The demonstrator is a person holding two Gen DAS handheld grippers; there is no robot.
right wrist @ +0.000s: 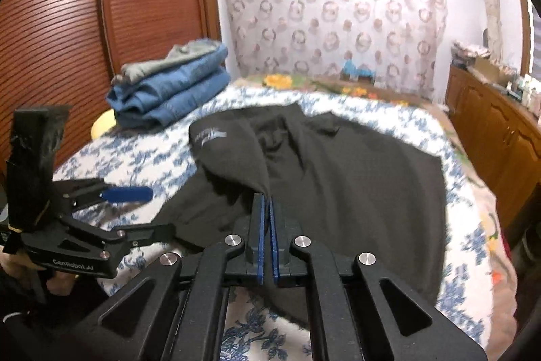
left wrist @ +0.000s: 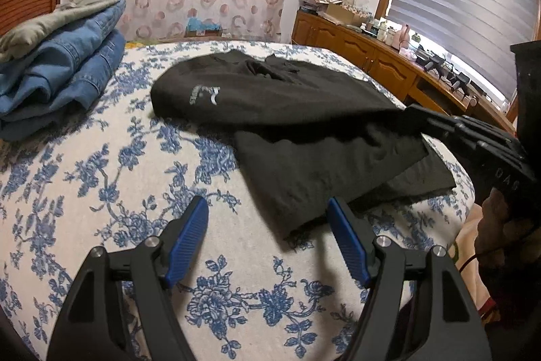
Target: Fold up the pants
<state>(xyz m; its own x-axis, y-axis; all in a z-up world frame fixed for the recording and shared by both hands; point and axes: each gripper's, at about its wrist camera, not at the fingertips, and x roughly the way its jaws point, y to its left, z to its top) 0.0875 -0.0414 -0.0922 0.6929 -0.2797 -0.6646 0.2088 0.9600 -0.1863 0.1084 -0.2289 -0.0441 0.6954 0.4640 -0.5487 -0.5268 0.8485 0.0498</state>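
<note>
Off to the far left of your left fingers, a stack of folded clothes sat on the floral bedspread: blue denim below, a grey-green piece on top. Your left gripper hung over the bedspread with its blue pads spread wide and nothing between them. The near corner of the black pants lay just ahead of the right-hand pad, with the rest stretching away beyond the fingertips. A pale logo showed on the fabric ahead and a little left of the fingers.

From the right wrist view, your left gripper stood to the left of your right fingers, apart from them. Your right gripper had its pads pressed together, pinching a raised fold of the black pants at the fingertips. From that pinch the cloth rose in a ridge away toward the logo, ahead and to the left. The rest of the pants spread flat ahead and right of the fingers. Further right stood a wooden cabinet.
</note>
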